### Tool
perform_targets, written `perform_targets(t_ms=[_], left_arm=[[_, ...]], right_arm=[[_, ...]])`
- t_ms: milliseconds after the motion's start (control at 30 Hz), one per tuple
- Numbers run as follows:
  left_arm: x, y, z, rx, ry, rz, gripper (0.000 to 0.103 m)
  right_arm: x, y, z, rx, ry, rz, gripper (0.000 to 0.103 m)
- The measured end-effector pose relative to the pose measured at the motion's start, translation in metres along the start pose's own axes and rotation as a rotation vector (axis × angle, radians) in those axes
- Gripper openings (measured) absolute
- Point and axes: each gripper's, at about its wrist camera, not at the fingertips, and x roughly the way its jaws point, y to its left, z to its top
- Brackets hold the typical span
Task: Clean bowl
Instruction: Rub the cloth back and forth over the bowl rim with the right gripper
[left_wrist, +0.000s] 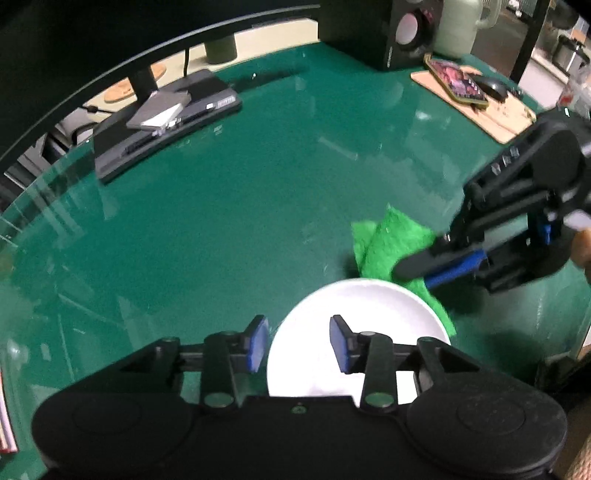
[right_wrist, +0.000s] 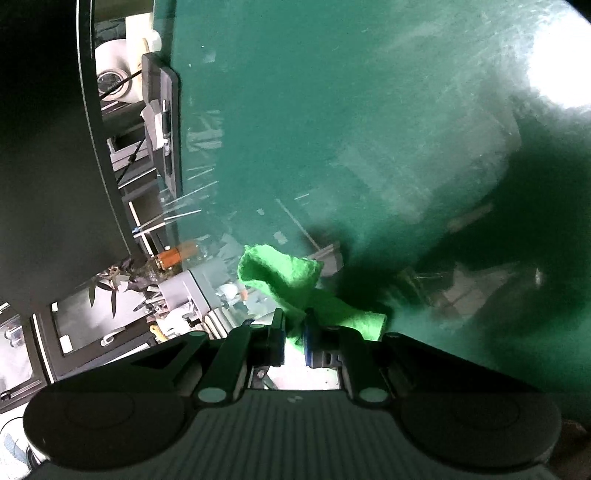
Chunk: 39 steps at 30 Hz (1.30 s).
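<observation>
Now, line by line.

Desk: a green top (left_wrist: 229, 206) under glass, with pale reflections across it.

Bowl: a white bowl (left_wrist: 354, 325) stands on the desk close to the near edge. It is upright, and nothing is visible inside it in the left wrist view.

Left gripper: the left gripper (left_wrist: 300, 341) points steeply down over the bowl's left rim. Its blue pads (left_wrist: 258, 343) stand apart, one outside the rim over the green top and the other over the bowl's inside. Neither pad presses on the rim, so nothing is gripped.

Right gripper: the right gripper (left_wrist: 415, 271) comes in from the right side of the desk, tilted down toward the bowl's far rim. Its fingers are clamped together on the cloth; in the right wrist view (right_wrist: 293, 334) the fabric bunches out between the two pads.

Cloth: a bright green cloth (left_wrist: 391, 243) hangs crumpled from the right gripper, just beyond the bowl's far right rim. Whether it touches the rim I cannot tell. In the right wrist view the cloth (right_wrist: 284, 273) spreads forward and to both sides of the pads.

Back of the desk: a black monitor stand (left_wrist: 162, 122) sits toward the far left edge, a speaker (left_wrist: 399, 33) at the far edge, and a wooden board (left_wrist: 491, 110) with a computer mouse (left_wrist: 493, 88) toward the far right corner.
</observation>
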Motion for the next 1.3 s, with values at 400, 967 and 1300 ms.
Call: perform_targets(t_ms=[400,967,1300], left_arm=[[0.017,0.001,-0.002,0.072,0.042,0.001,0.031],[0.023,0.0,0.003,0.114,0.046,-0.024,0.035],[0.025,-0.003,0.008,0.153,0.052,-0.027,0.037]], right_arm=[[0.005,0.005,-0.001,-0.026,0.026,-0.031,0.011],[0.011,0.008,0.005,-0.019,0.032,-0.001,0.011],[0.032,0.023,0.013,-0.065,0.046,0.039,0.01]])
